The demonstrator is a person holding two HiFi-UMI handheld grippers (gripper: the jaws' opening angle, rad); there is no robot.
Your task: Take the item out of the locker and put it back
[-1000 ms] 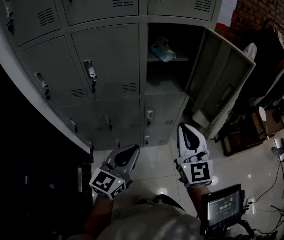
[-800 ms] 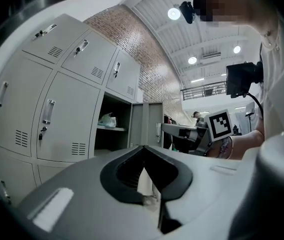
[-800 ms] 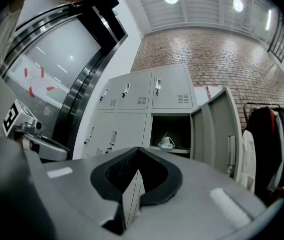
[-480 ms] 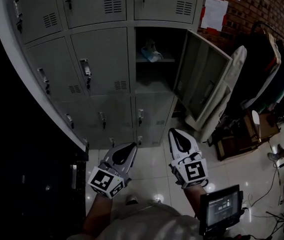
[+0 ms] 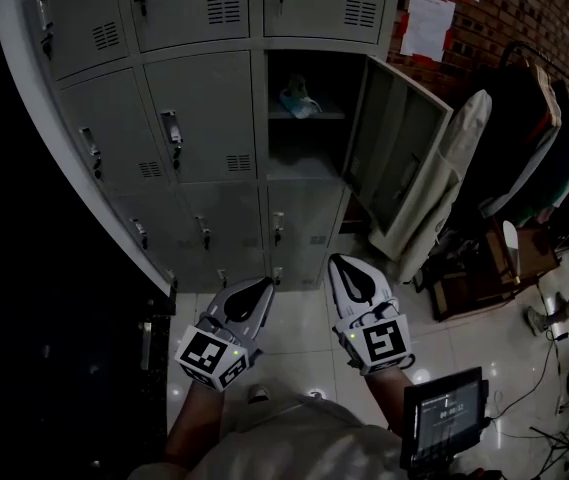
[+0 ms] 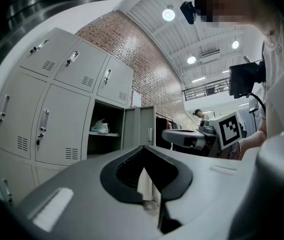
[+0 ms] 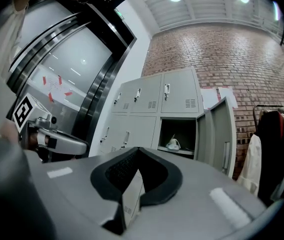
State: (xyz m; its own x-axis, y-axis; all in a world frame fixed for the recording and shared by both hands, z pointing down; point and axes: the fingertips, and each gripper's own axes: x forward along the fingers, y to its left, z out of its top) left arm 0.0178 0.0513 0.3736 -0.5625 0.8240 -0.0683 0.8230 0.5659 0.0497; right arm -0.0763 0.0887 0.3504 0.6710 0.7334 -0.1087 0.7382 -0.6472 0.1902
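A grey bank of lockers (image 5: 194, 108) fills the upper head view. One locker stands with its door (image 5: 394, 158) swung out to the right. On its inner shelf lies a pale bag-like item (image 5: 298, 100), also seen as the item (image 6: 101, 127) and the item (image 7: 173, 144) in the gripper views. My left gripper (image 5: 252, 293) and right gripper (image 5: 349, 273) hang side by side low in front of the lockers, well short of the item. Both have their jaws closed together with nothing held.
A white garment (image 5: 454, 168) hangs by the open door, with dark clothes on a rack (image 5: 554, 118) beyond. A brick wall (image 5: 494, 18) carries posted papers. A small screen (image 5: 446, 413) sits at my lower right; cables lie on the glossy floor (image 5: 304, 333).
The view has shifted so the lockers and open door sit further left in frame. Both grippers have drifted slightly left and up, still side by side and shut.
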